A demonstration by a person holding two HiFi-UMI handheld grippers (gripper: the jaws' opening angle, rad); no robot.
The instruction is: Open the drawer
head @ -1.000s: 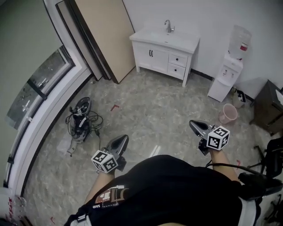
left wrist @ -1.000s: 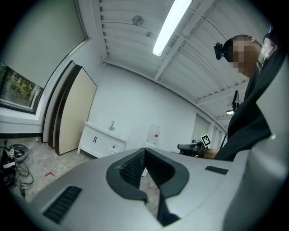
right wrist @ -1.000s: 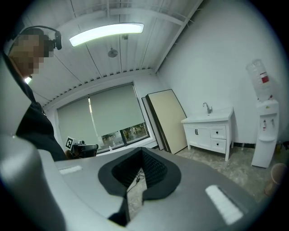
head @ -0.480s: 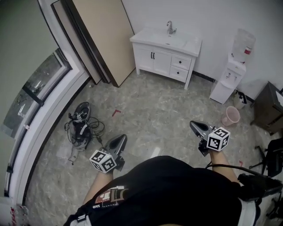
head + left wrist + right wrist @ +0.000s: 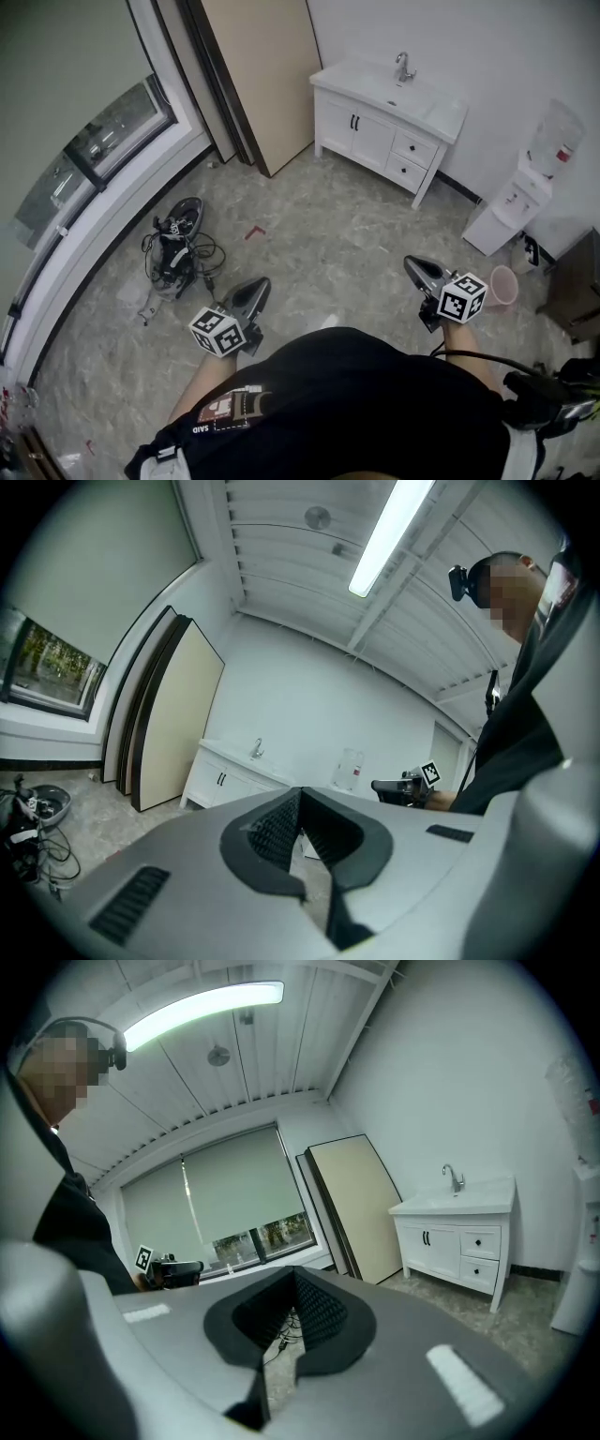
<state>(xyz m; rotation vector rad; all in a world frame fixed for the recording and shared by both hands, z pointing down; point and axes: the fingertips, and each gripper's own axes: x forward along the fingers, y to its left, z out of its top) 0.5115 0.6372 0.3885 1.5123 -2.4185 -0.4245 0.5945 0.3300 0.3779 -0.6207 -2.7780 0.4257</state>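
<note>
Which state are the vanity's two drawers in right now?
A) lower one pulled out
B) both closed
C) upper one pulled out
B: the upper drawer and the lower drawer both sit flush with the white vanity's front.

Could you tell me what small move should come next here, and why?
Probably step closer to the white cabinet and carry the right gripper toward its drawers. Both drawers look closed, the cabinet stands well across the floor, and the right gripper, like the left gripper, is shut and empty.
</note>
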